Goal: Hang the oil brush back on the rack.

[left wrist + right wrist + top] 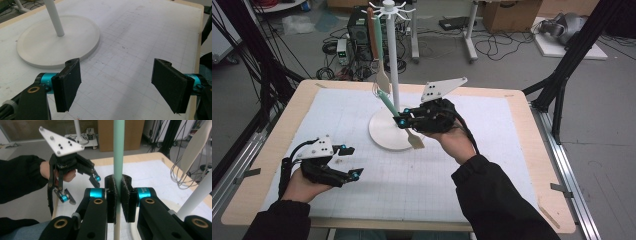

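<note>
A spatula with a mint-green handle [388, 104] and a beige blade [415, 141] hangs tilted over the round base [382, 134] of a white utensil stand [391, 50]. My right gripper [403, 120] is shut on that handle, and in the right gripper view the pads [111, 200] press the green handle [118, 145] from both sides. My left gripper [350, 161] rests low over the white mat at the front left, open with nothing between its fingers [68, 82]. The left gripper view looks toward the stand's base [37, 47] and pole [55, 18]. The left gripper [80, 188] also appears in the right gripper view.
A brown-handled spatula [375, 45] and a wire whisk [377, 89] hang from the stand's hooks. The gridded mat [492, 145] covers a wooden table [539, 165]. Beyond its far edge are a computer case [357, 25], cables and boxes on the floor. Black frame legs [569, 60] stand at the right.
</note>
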